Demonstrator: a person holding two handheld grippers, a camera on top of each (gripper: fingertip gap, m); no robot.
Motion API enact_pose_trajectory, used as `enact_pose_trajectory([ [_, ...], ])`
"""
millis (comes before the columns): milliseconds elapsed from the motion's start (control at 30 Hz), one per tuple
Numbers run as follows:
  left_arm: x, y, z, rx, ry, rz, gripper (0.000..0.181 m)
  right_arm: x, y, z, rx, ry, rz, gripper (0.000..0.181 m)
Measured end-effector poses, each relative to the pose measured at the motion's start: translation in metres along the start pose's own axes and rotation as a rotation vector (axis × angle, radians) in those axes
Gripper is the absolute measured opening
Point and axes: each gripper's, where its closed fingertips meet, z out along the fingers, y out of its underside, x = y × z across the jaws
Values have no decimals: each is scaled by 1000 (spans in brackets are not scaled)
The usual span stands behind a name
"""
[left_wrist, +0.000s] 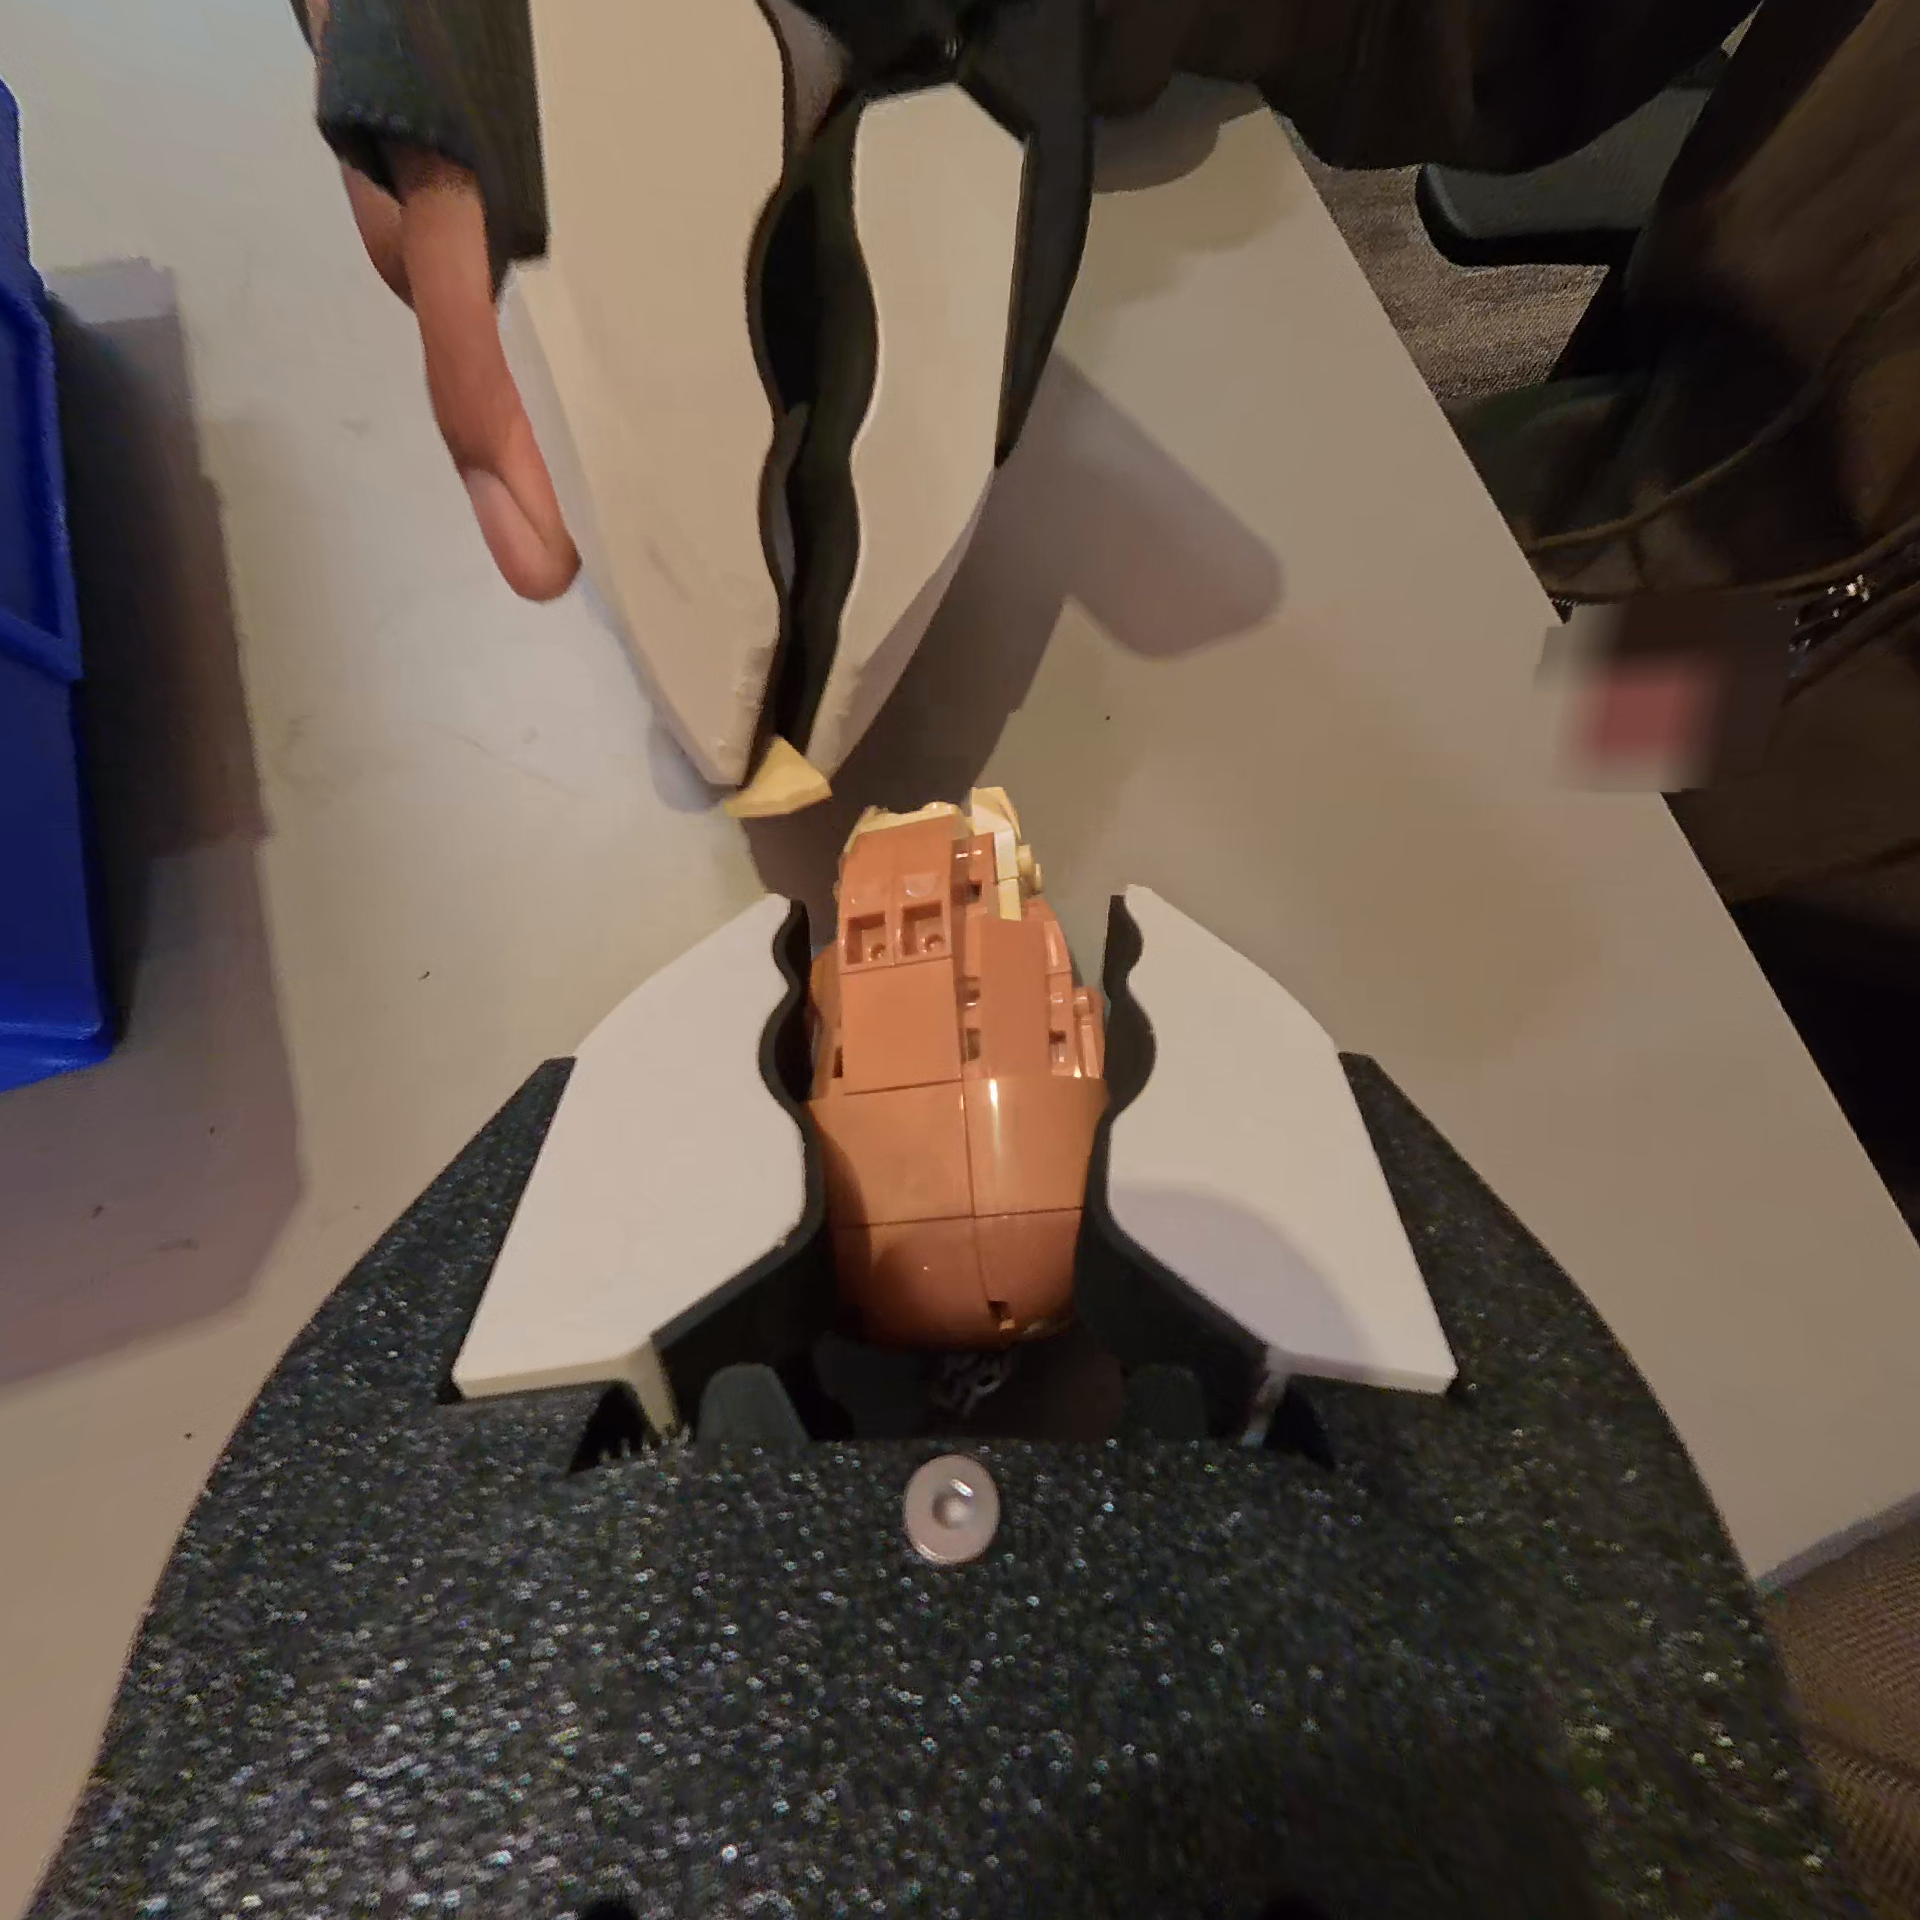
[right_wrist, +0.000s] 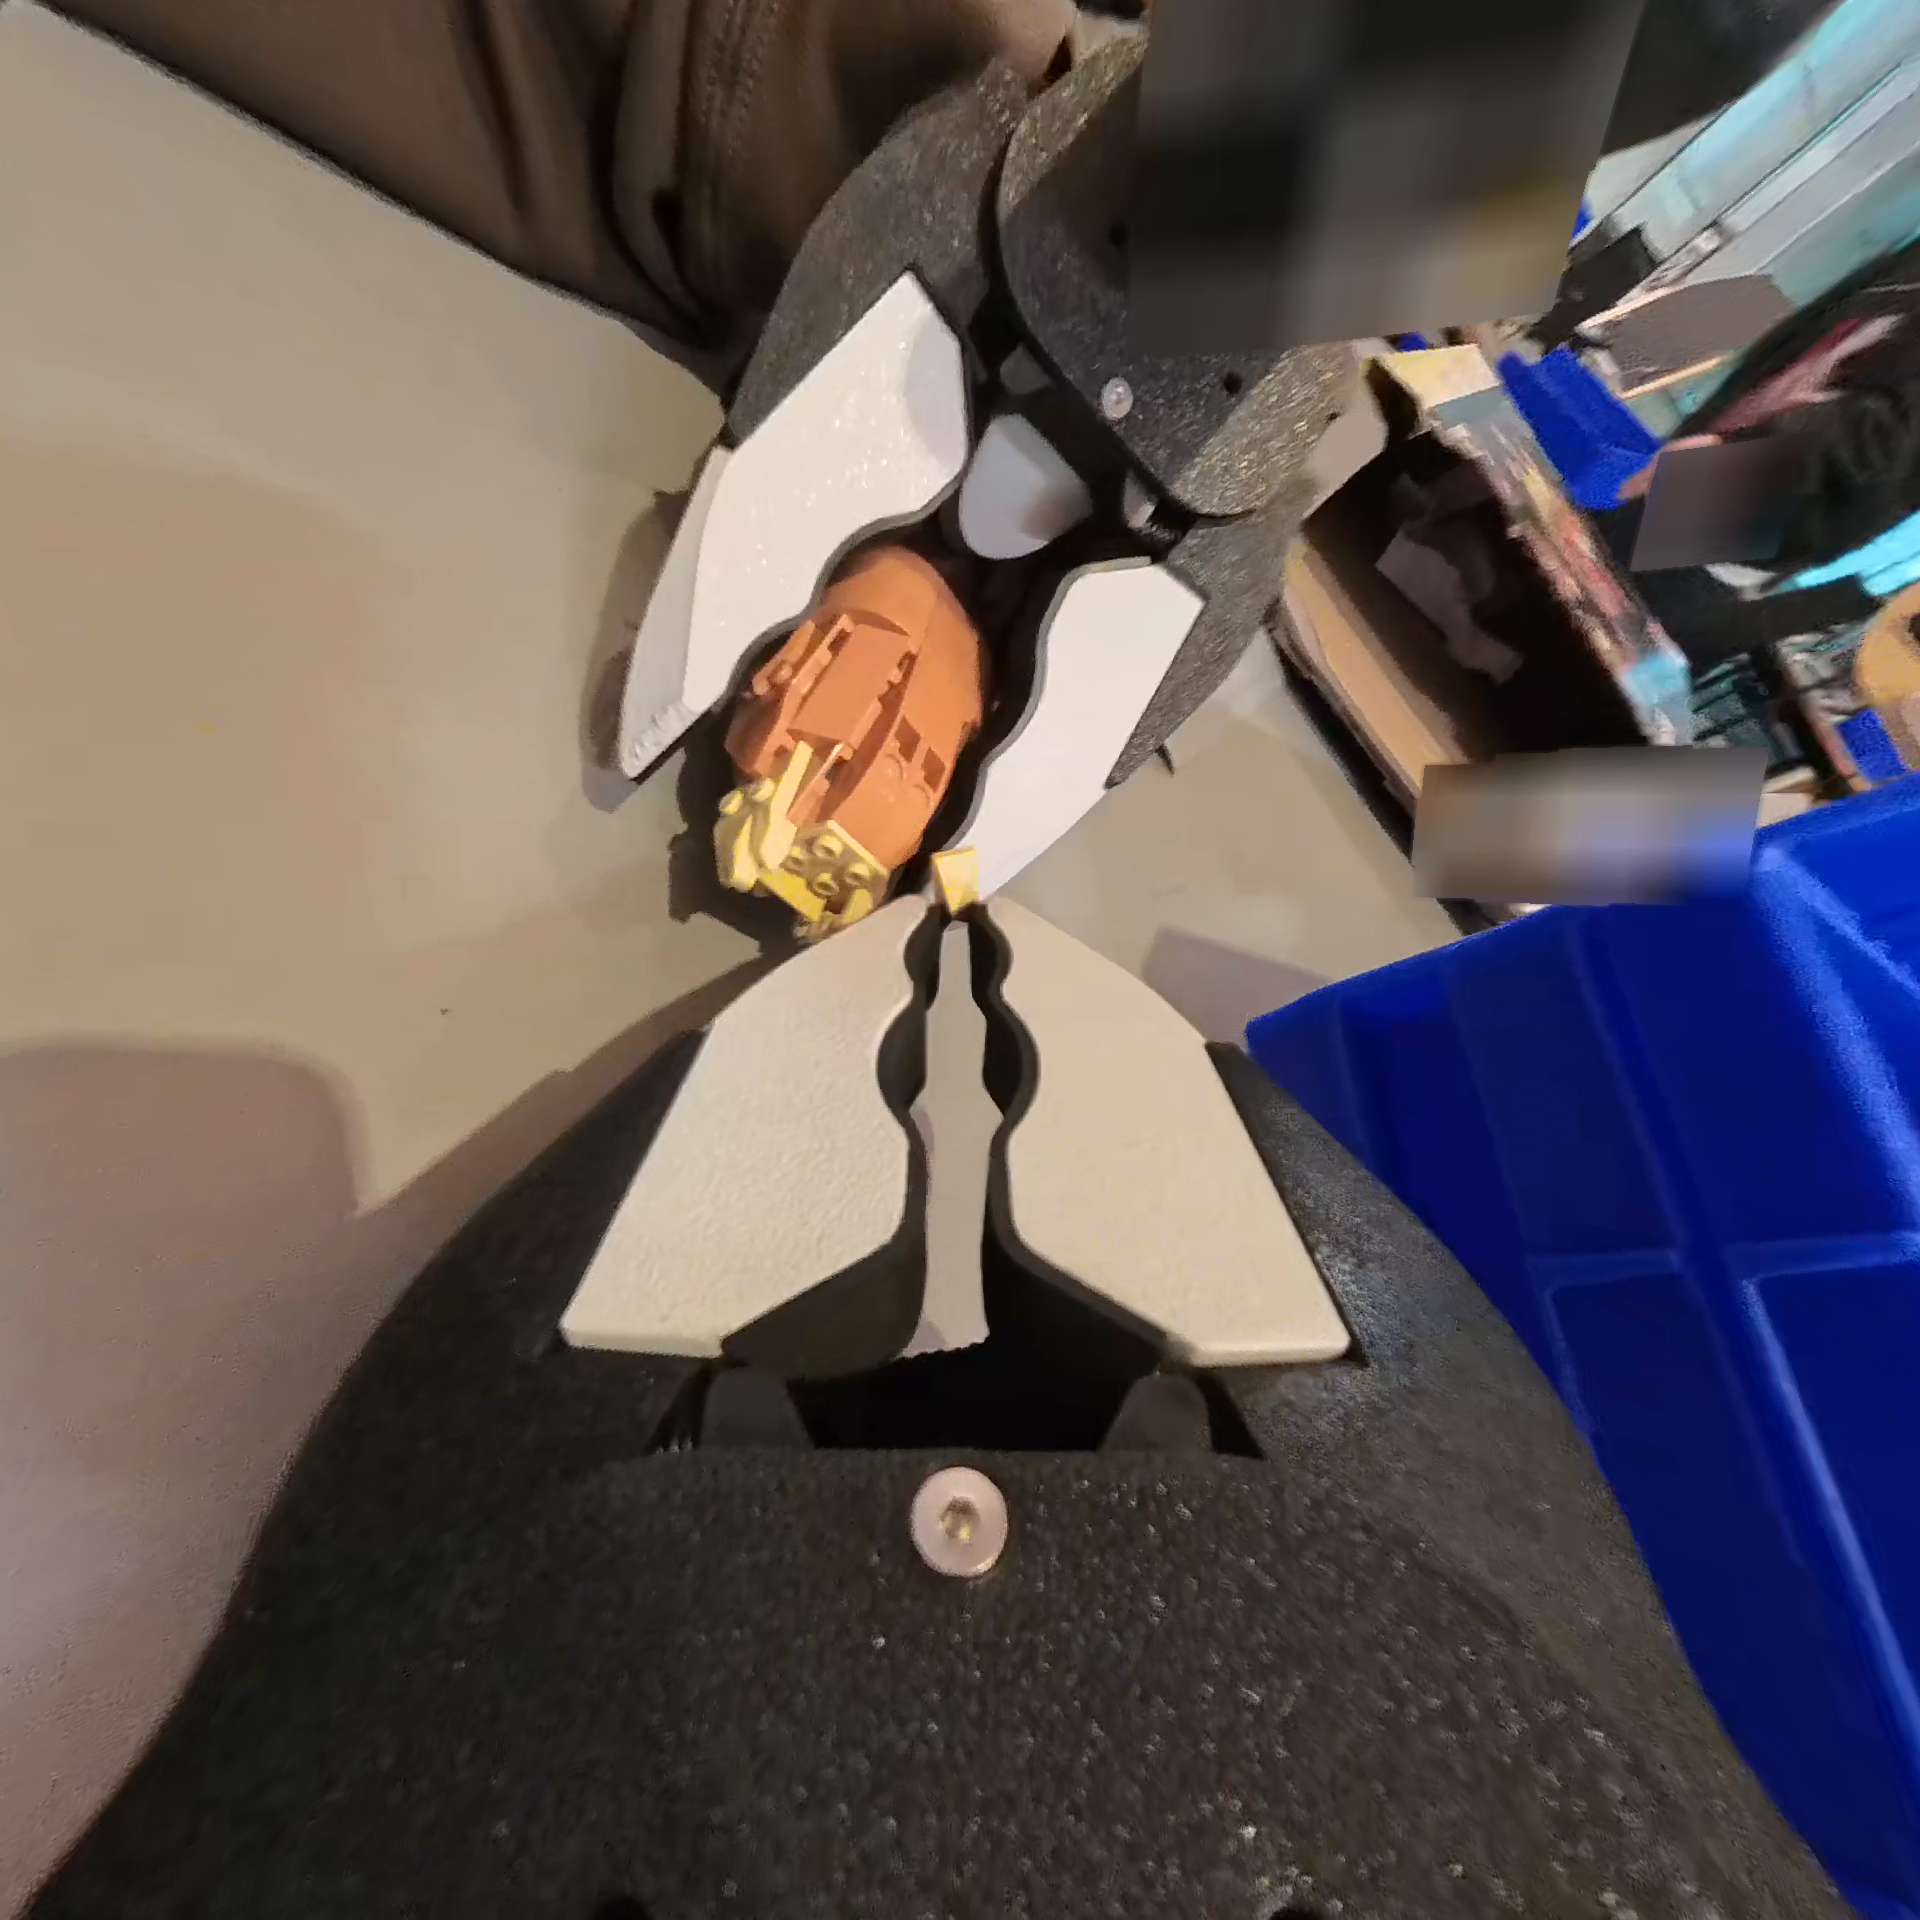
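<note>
Gripping the brown brick-built model (left_wrist: 951, 1122) in my left tool (left_wrist: 956, 925), above the desk (left_wrist: 1299, 831) near its right edge. My right tool (right_wrist: 953, 920) pinches a small tan brick (right_wrist: 956, 868) at its tip. The model is probably light, rigid and brittle at the joints; its smooth rounded body looks safest.

Left tongs (left_wrist: 956, 1049) held level, fingers (left_wrist: 665, 1164) spread approx. halfway, clamped. Right tongs (right_wrist: 954, 914) angled down opposite, tips pinched nearly together; a bare hand (left_wrist: 468, 416) seen far left.
</note>
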Motion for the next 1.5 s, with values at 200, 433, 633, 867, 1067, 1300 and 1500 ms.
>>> enact_pose_trajectory([
  [200, -1, 0, 1, -11, -11, 6, 54, 59, -41, -34, 179, 371, -72, 5],
  [433, -2, -1, 1, -15, -22, 10, 54, 196, -23, -94, -123, 990, 85, 6],
  [633, -5, -1, 0, -14, -40, 11, 54, 186, 7, -87, -148, 959, 221, 12],
  [867, -30, -17, -16, 68, -224, 65, 54, 141, -2, -61, 33, 643, 450, 14],
  [1067, -49, -61, -54, 232, -596, 385, 54, 94, -17, -34, 74, 234, 653, 14],
  [1300, -48, -99, -103, 370, -949, 610, 53, 84, -46, -40, 274, 76, 771, 13],
  [1500, -47, -108, -120, 374, -1138, 707, 54, 70, -69, -38, 369, 1, 716, 17],
])
